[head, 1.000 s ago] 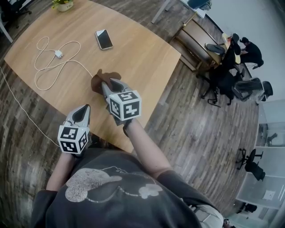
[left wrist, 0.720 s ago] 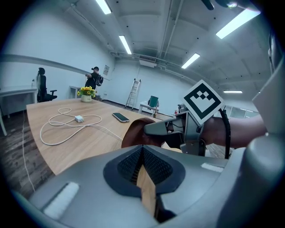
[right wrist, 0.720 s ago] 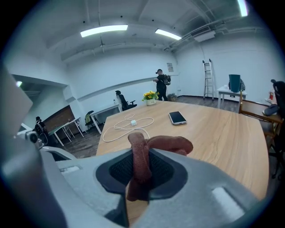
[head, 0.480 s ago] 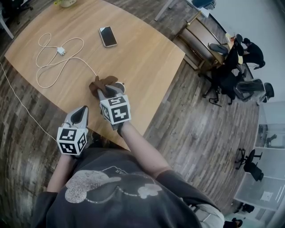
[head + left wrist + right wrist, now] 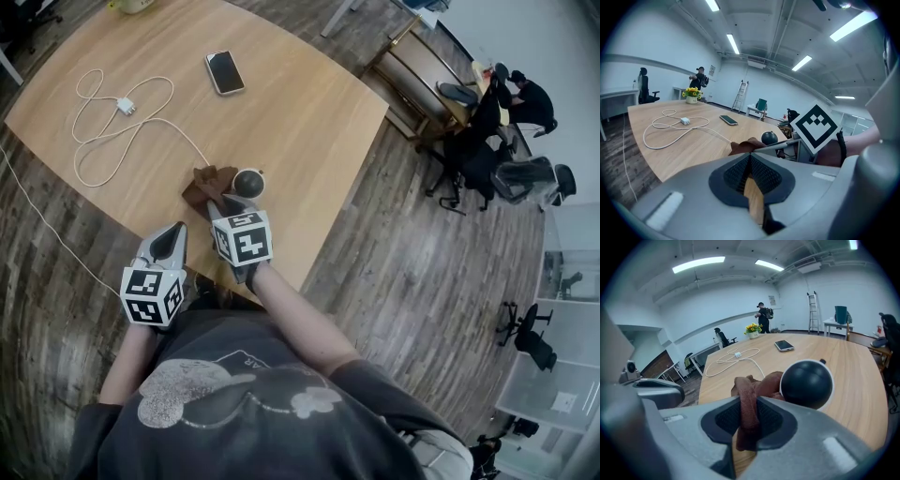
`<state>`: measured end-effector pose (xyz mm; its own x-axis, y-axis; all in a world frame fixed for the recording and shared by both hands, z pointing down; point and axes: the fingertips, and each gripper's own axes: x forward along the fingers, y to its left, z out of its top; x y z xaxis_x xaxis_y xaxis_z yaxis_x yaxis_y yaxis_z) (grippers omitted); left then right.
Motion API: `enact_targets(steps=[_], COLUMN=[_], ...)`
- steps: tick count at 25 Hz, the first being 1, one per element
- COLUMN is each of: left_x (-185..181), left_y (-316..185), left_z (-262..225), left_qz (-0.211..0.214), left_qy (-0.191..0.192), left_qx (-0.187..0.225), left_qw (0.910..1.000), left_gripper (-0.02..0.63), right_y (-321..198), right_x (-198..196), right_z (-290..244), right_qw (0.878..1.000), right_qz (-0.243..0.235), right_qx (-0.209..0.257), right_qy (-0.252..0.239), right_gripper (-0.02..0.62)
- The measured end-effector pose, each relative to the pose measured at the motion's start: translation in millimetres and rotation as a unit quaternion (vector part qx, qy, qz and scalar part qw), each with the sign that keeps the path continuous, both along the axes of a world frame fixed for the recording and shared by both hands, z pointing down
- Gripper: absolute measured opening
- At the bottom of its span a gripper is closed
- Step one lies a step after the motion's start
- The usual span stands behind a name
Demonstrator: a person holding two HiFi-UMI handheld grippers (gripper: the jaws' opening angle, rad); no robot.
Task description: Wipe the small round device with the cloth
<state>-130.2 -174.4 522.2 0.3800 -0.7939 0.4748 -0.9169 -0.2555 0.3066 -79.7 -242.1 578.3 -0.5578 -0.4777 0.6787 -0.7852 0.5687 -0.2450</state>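
Cloth (image 5: 749,404), brown, is pinched between the right gripper (image 5: 747,420) jaws. A fold runs up through the pads and bunches on the table (image 5: 300,112) just ahead. Small round device (image 5: 806,383), a dark dome on a pale base, sits on the wood near the table's front edge, just right of the bunched cloth and right up against it. Left gripper (image 5: 751,171) jaws are pressed together with nothing in them; it hovers at the near table edge, left of the right gripper, apart from cloth and device. Further back: white cable (image 5: 103,141) with charger plug (image 5: 124,107), and phone (image 5: 225,72) lying flat, all well apart from the device.
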Motion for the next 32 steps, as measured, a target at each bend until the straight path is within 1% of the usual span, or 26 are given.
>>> enact_targets(steps=[3,5,9,12,17,20,24,27,32], left_x=[-3,-3,-10,-18,-7,2,23,42,73], left_y=[-1,-3,-16,-26,-29,-20,2,27,76], left_z=[5,7,6,3,-17,-31,-39,-46,-58], left_qz=[0.011,0.019,0.027,0.026,0.04,0.036,0.039,0.033,0.012], left_qy=[0.0,0.001,0.006,0.007,0.002,0.007,0.002,0.001,0.004], left_qx=[-0.005,-0.005,0.01,0.023,0.049,0.062,0.068,0.074,0.09], left_qw=[0.9999,0.9998,0.9996,0.9994,0.998,0.9974,0.9969,0.9967,0.9958], left_gripper=[0.02,0.018,0.018,0.018,0.02,0.018,0.018,0.018,0.02], right_y=[4,9,29,35,40,46,65,91,143], right_x=[3,2,-6,3,45,72,108,134,174], right_z=[6,-3,-47,-80,-111,-117,-120,-122,-123], right_qw=[1.0,1.0,0.995,0.989,0.984,0.982,0.978,0.977,0.976], right_qz=[0.012,0.0,-0.039,-0.029,0.015,0.041,0.07,0.075,0.072], right_qx=[-0.014,-0.003,0.064,0.108,0.141,0.147,0.153,0.154,0.156], right_qy=[-0.006,-0.015,-0.062,-0.093,-0.108,-0.113,-0.123,-0.131,-0.137], right_gripper=[0.063,0.063,0.063,0.063,0.063,0.063,0.063,0.063,0.063])
